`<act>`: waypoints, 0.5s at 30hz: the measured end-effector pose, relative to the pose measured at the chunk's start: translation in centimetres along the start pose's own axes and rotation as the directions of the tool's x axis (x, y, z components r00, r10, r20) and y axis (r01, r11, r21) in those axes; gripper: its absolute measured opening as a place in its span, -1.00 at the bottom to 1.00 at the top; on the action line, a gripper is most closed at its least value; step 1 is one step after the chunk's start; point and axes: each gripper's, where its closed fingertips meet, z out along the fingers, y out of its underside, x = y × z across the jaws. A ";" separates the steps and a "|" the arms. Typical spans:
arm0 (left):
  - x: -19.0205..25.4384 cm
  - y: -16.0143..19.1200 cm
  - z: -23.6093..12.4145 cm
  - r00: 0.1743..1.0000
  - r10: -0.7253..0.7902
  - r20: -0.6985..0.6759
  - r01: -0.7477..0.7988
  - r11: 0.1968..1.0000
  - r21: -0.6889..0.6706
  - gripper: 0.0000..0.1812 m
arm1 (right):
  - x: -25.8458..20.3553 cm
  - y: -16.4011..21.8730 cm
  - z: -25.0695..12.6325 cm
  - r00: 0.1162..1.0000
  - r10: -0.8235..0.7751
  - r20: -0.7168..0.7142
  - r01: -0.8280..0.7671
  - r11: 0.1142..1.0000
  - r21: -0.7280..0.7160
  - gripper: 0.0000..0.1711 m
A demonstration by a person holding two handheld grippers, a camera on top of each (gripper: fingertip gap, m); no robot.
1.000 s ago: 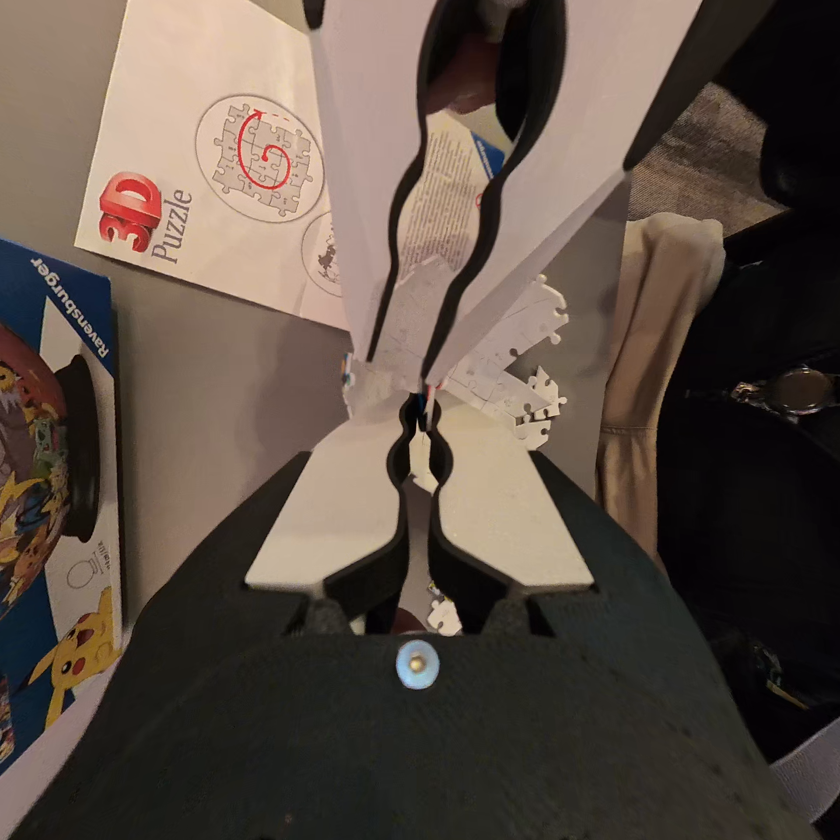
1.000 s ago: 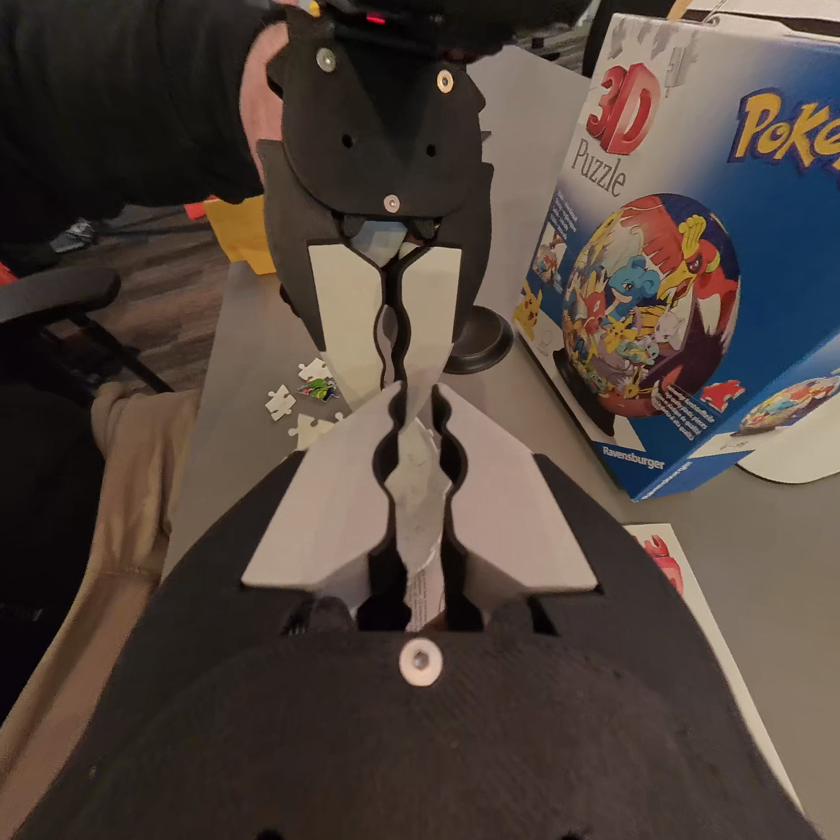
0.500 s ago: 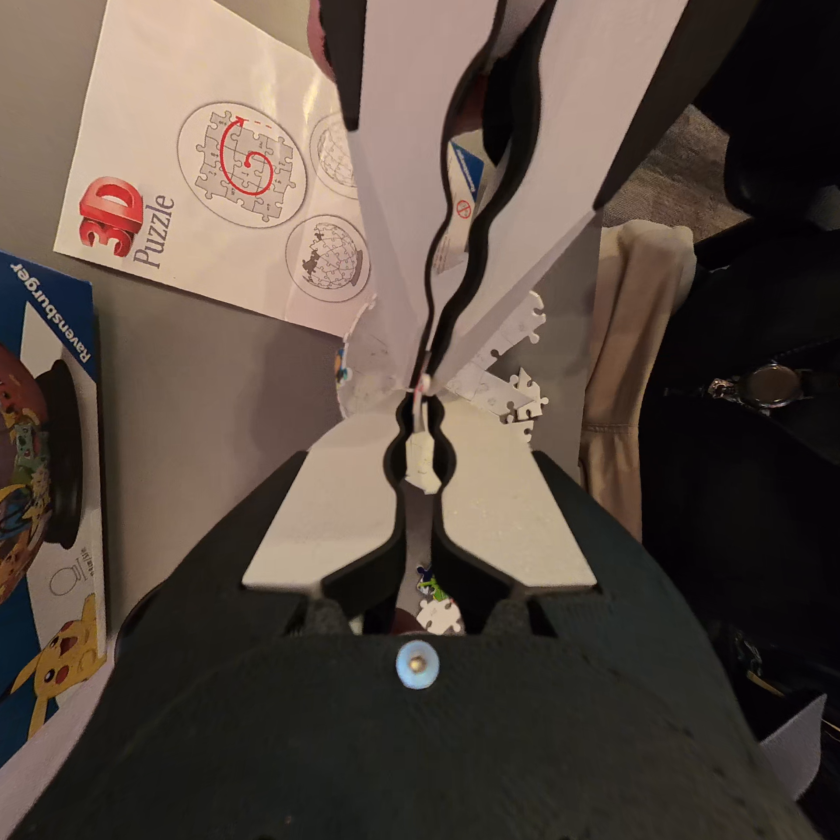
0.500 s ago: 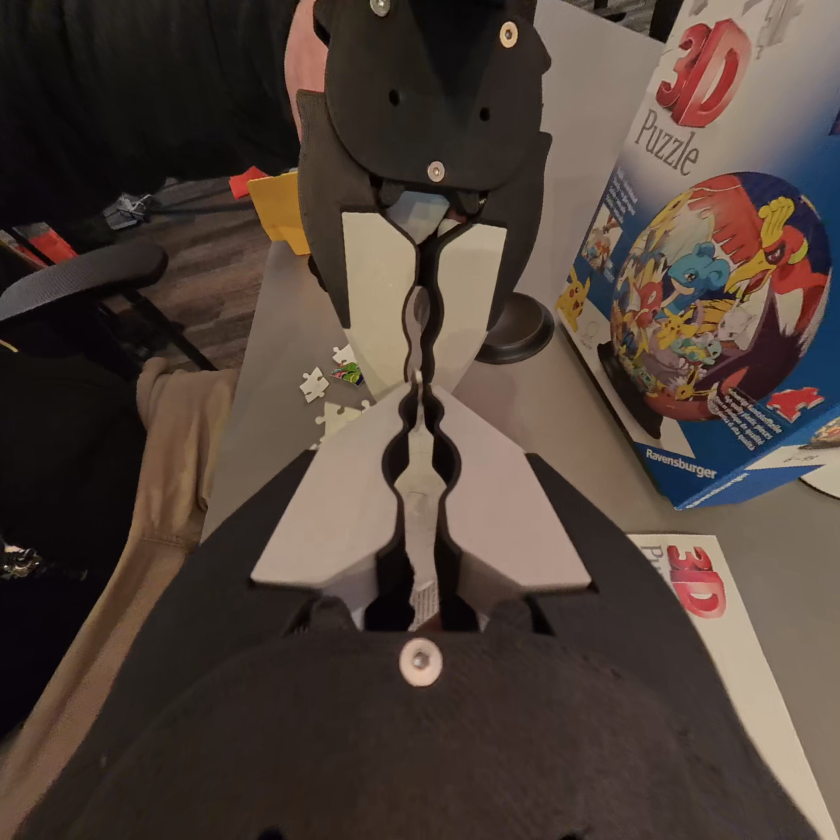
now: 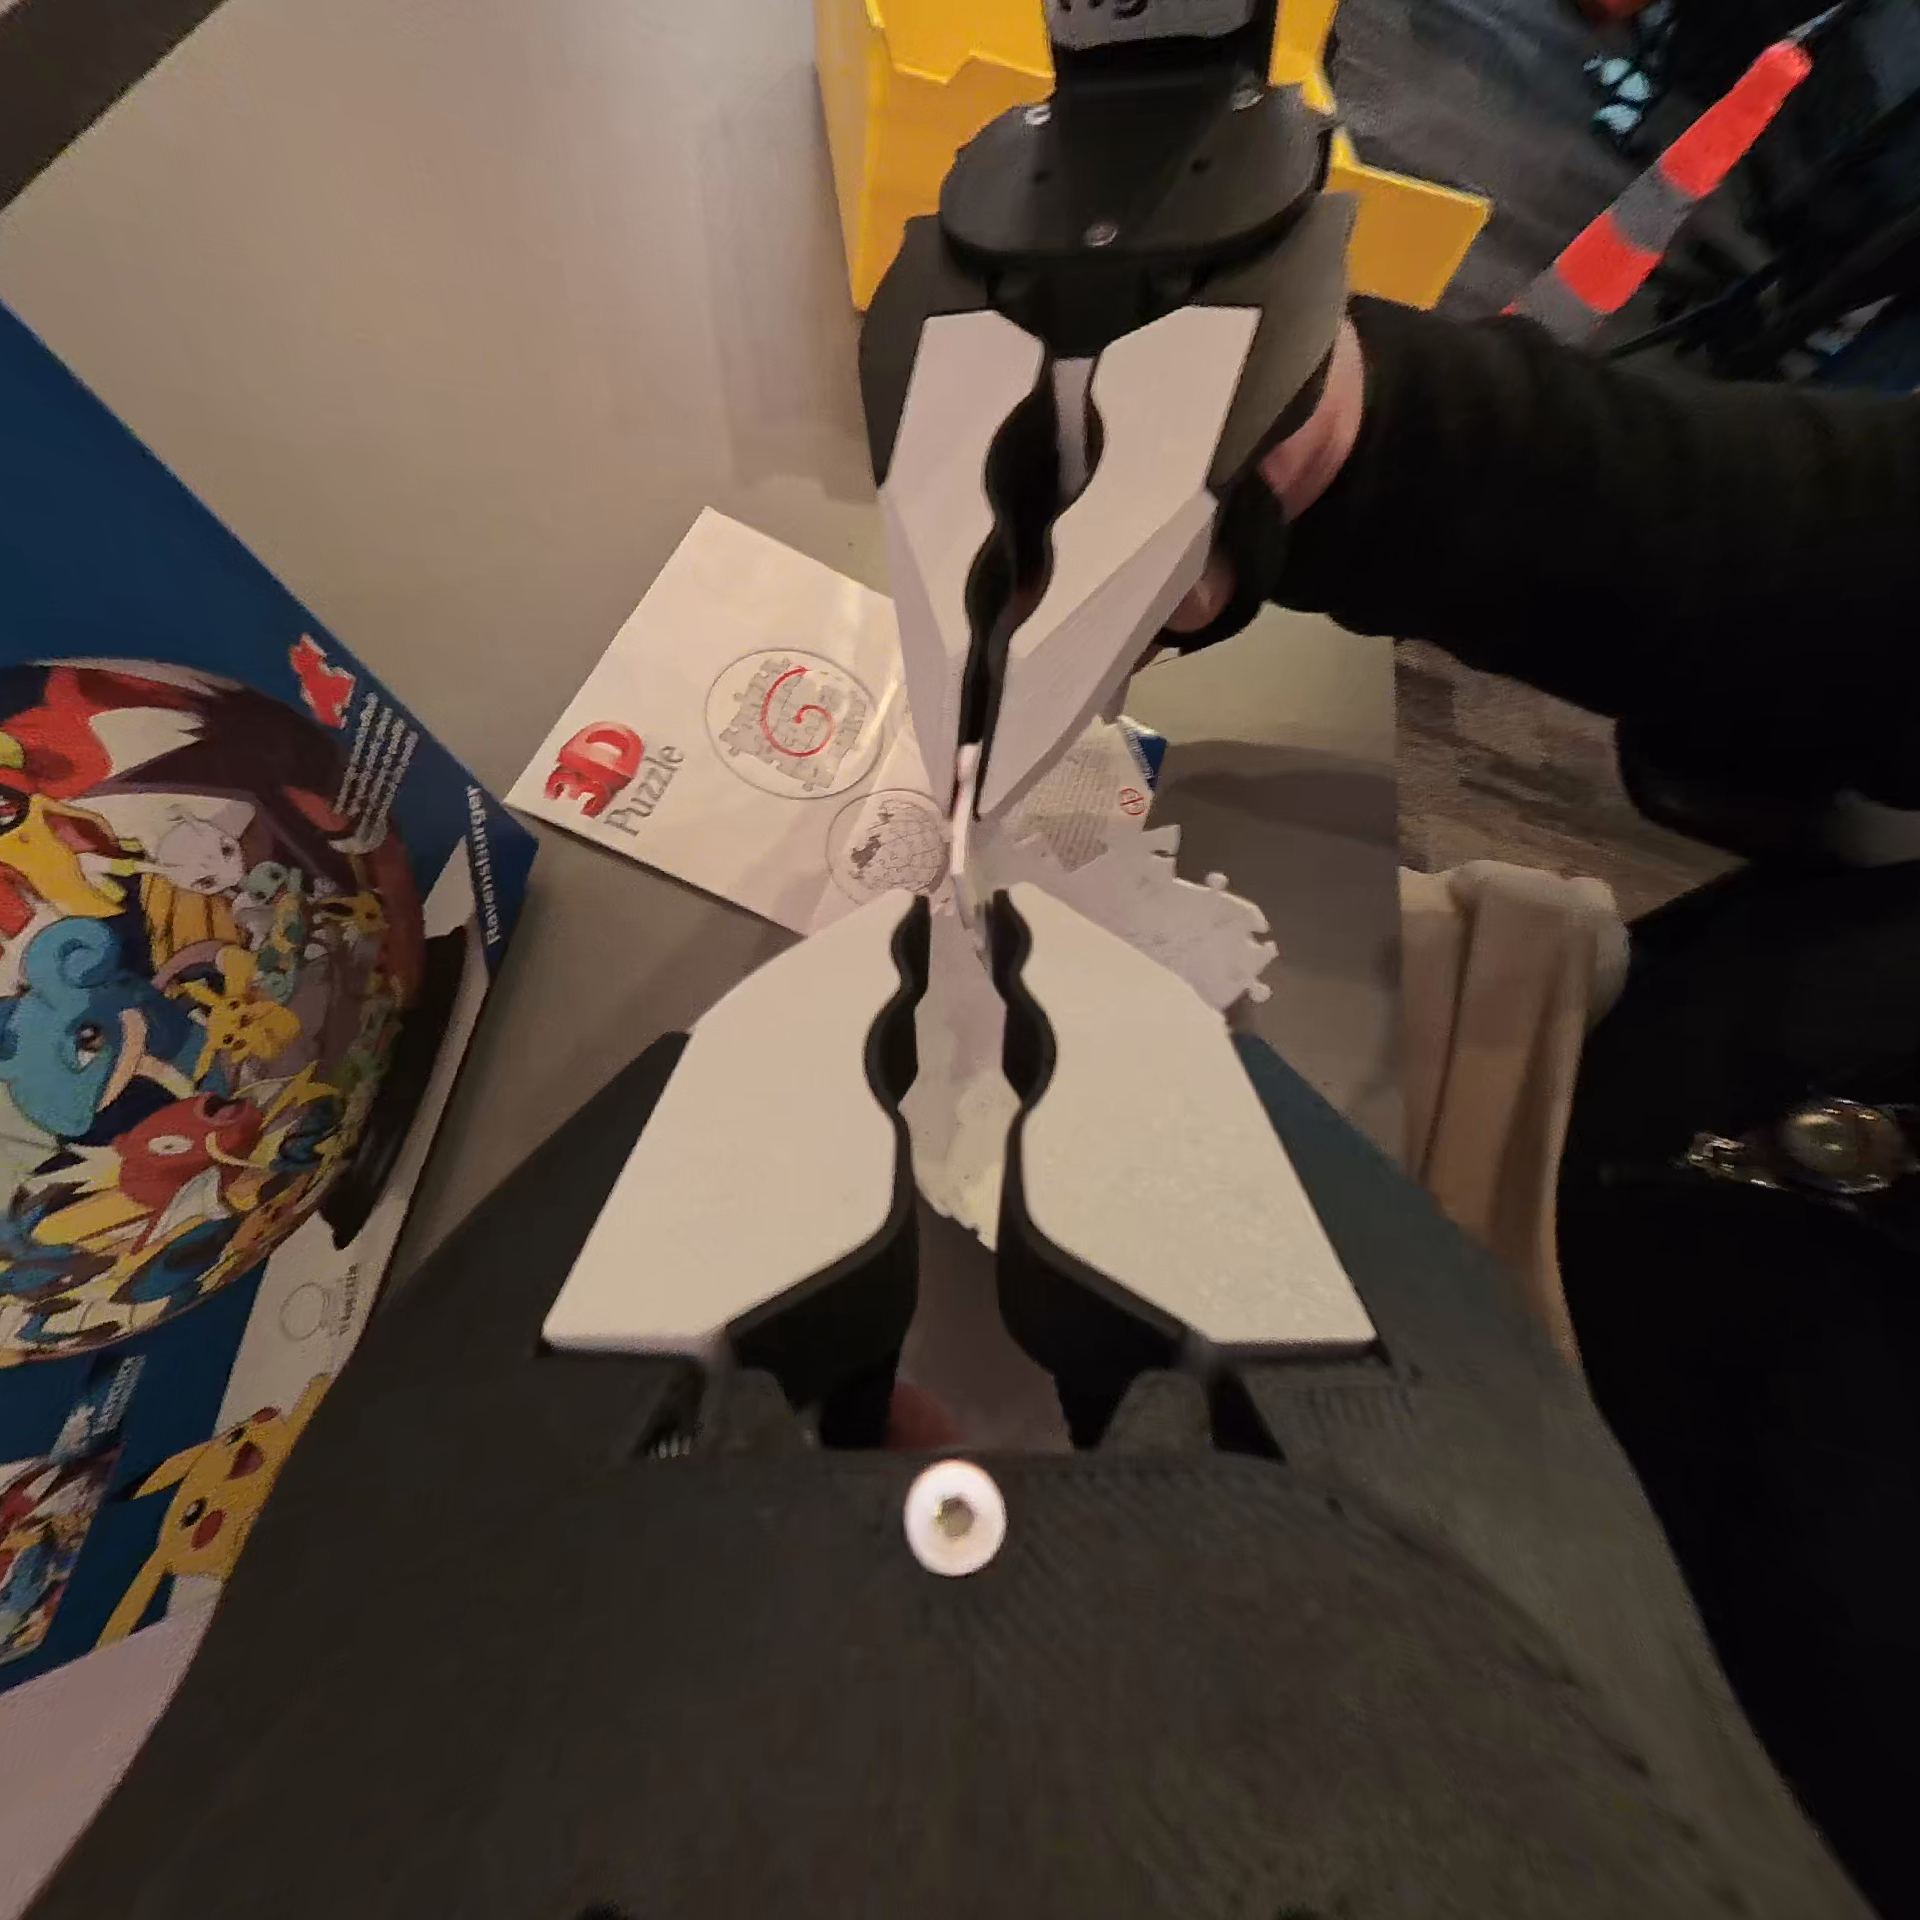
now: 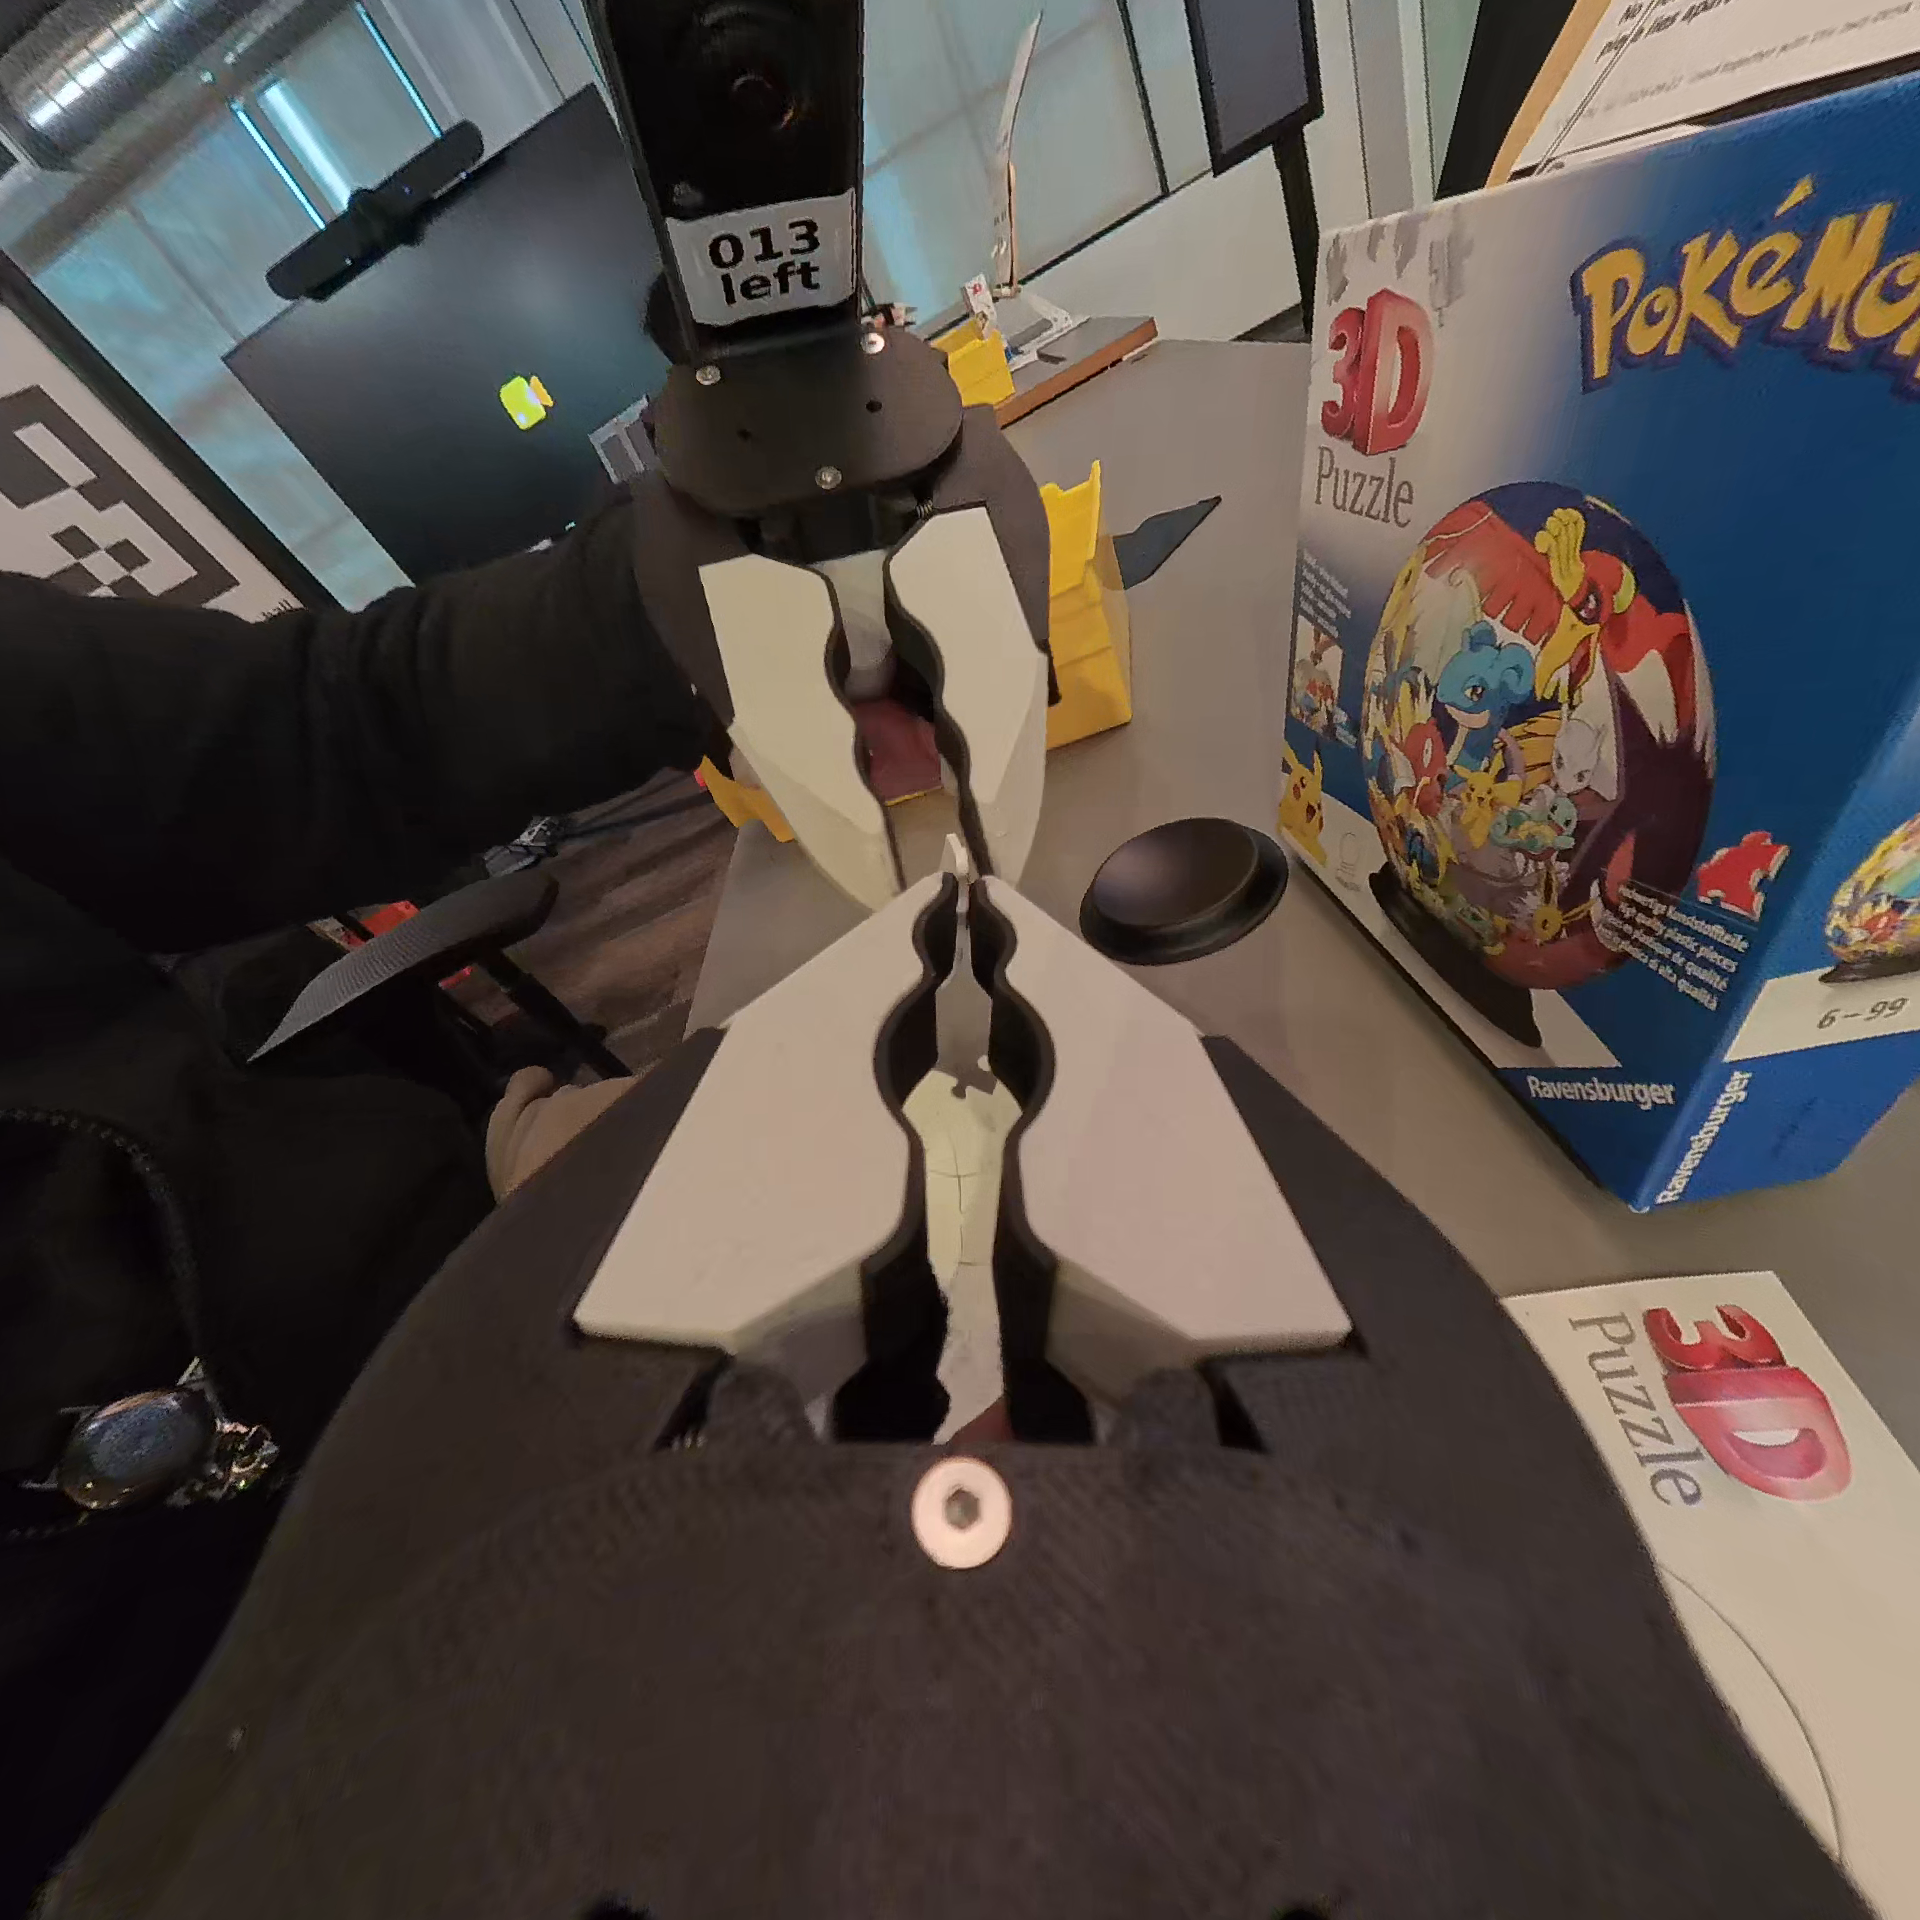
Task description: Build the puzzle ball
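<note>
My right gripper [image 6: 961, 883] is shut on a thin white puzzle piece [image 6: 958, 857], held edge-on in the air. In the left wrist view the right gripper [image 5: 966, 790] comes down from above, and the piece [image 5: 963, 831] hangs from its tips into the gap of my left gripper [image 5: 956, 904]. The left gripper is open, with its jaws a little apart on either side of the piece. It faces the right gripper tip to tip [image 6: 935, 847]. A flat patch of joined white puzzle pieces [image 5: 1164, 914] lies on the grey table below both.
The blue puzzle box [image 6: 1610, 727] stands at the right, also seen at the left in the left wrist view [image 5: 208, 935]. Instruction sheet [image 5: 727, 727], black round stand [image 6: 1184, 894], yellow bin [image 5: 914, 135], beige cloth [image 5: 1496, 1039] at the table edge, chair [image 6: 416, 945]. Only a small space, under 4 cm, lies between the two pairs of fingers.
My left gripper has opened and let go of the piece. Both grippers have risen and tilted up from the table. The right gripper stays shut on its piece.
</note>
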 end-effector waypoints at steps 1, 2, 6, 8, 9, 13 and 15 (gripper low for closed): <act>0.0 0.1 0.0 1.000 0.006 0.005 -0.006 1.000 -0.005 -0.92 | 0.1 0.0 0.0 1.000 -0.002 -0.004 0.002 1.000 0.001 -1.00; 0.1 0.2 0.0 1.000 0.004 -0.004 -0.004 1.000 -0.011 -0.94 | 0.1 0.1 0.1 1.000 -0.004 -0.006 0.004 1.000 -0.005 -1.00; 0.1 0.4 0.0 1.000 0.013 0.004 -0.013 1.000 -0.010 -0.94 | 0.0 0.4 0.1 0.999 -0.034 -0.020 0.034 0.999 -0.029 -1.00; 0.0 0.5 0.0 1.000 0.023 0.018 -0.022 1.000 -0.004 -0.95 | 0.0 0.5 0.3 0.999 -0.046 -0.029 0.045 0.998 -0.040 -1.00; 0.0 0.7 0.0 0.999 0.025 0.026 -0.025 1.000 -0.007 -0.92 | 0.1 0.6 0.3 0.998 -0.050 -0.032 0.049 0.998 -0.048 -1.00; -0.6 1.5 0.0 0.998 -0.003 0.059 0.004 1.000 -0.015 -0.77 | 0.5 1.2 0.5 0.993 -0.092 -0.075 0.083 0.990 -0.113 -1.00; -1.4 2.6 -0.2 0.992 0.018 0.122 -0.012 0.999 -0.051 -0.72 | 0.7 1.3 0.2 0.990 -0.109 -0.089 0.097 0.987 -0.132 -1.00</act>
